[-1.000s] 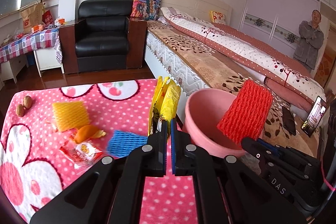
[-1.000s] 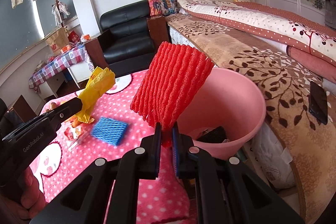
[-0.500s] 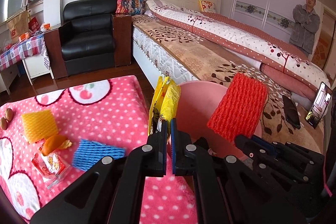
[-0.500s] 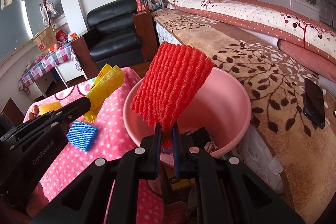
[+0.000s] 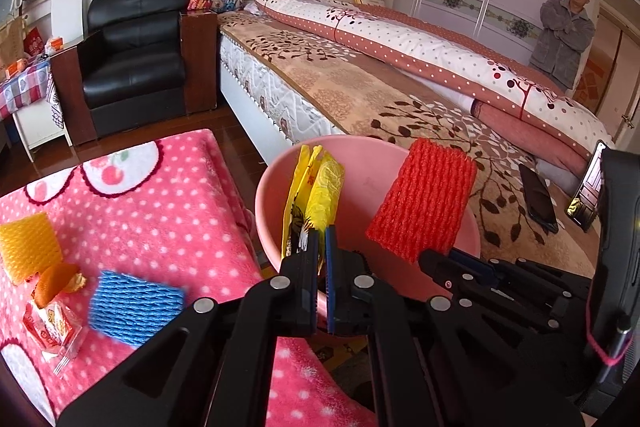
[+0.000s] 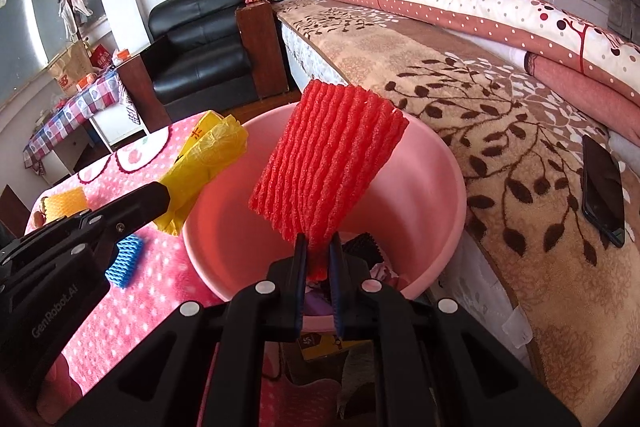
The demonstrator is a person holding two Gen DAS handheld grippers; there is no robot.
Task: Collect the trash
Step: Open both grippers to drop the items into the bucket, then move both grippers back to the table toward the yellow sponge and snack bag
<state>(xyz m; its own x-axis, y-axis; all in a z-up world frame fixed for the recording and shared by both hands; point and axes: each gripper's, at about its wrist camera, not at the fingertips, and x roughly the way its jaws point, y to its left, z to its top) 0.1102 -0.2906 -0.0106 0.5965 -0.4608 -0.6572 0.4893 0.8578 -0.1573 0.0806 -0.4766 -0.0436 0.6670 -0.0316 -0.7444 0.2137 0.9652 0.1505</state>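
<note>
- Right wrist view: the right gripper [image 6: 318, 259] is clamped on the lower edge of a red foam fruit net [image 6: 326, 167], held upright over the pink basin [image 6: 448, 187].
- The left gripper [image 5: 319, 247] pinches a yellow plastic wrapper [image 5: 312, 195] at the basin's near rim.
- Risk: the light net may cling to the pads or drift past the rim on release; the wrapper hangs close to the edge and could fall outside.
- Beyond the fingers, trash already lies in the basin.
- Left of the left fingers, a blue foam net [image 5: 134, 303], orange foam net [image 5: 28, 247] and snack packet [image 5: 50, 321] wait on the pink blanket [image 5: 160, 211].
- A phone [image 6: 604, 187] lies on the bed to the right; nothing blocks the drop.
</note>
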